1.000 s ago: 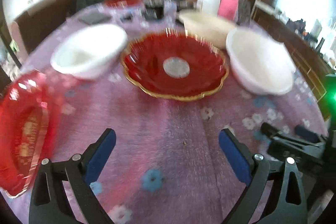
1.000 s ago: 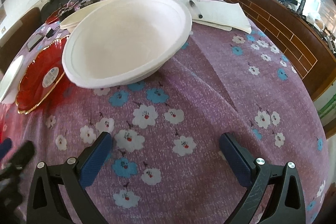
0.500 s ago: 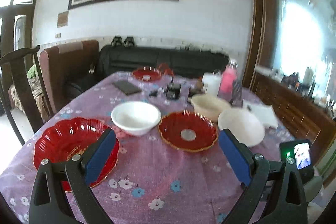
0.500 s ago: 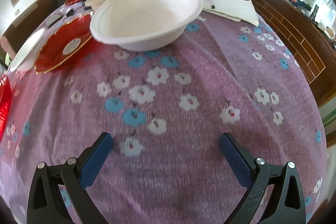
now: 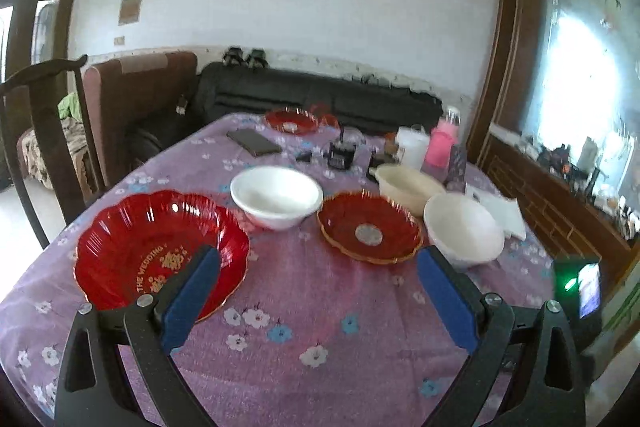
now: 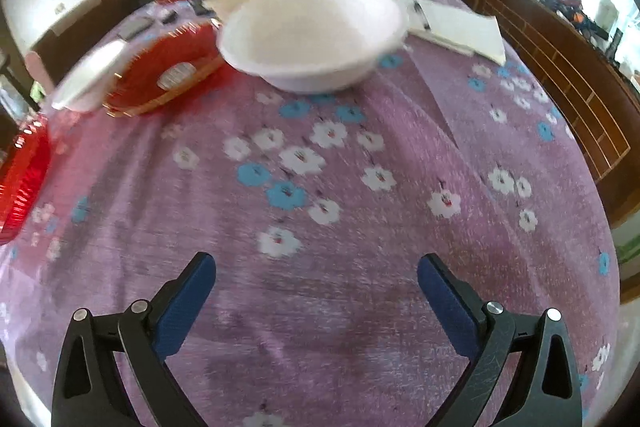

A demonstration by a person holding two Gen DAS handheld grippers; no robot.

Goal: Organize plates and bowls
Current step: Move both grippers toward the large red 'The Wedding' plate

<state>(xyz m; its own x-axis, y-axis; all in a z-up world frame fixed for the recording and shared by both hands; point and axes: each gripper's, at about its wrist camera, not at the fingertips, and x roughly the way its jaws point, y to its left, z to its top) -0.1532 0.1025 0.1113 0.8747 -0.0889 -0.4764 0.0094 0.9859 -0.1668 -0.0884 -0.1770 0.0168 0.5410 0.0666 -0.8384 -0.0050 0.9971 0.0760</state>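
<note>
Fluted red glass dishes [image 5: 160, 251] and smooth white bowls [image 6: 312, 35] sit before both gaping, empty grippers [image 5: 318, 291] [image 6: 316, 287].

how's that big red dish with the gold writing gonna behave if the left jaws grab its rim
The big red dish looks like thin glossy moulded plastic, so probably light, and its rim may flex. The shine and fluted rim suggest a slippery hold. It is wide and shallow, so a one-edge grab would likely tilt it. The left gripper has its jaws wide open.

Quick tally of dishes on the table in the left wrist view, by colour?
Red dishes: 3, the big one, the gold-rimmed one, a far one
White bowls: 2, and
Cream bowl: 1
Total: 6
</note>
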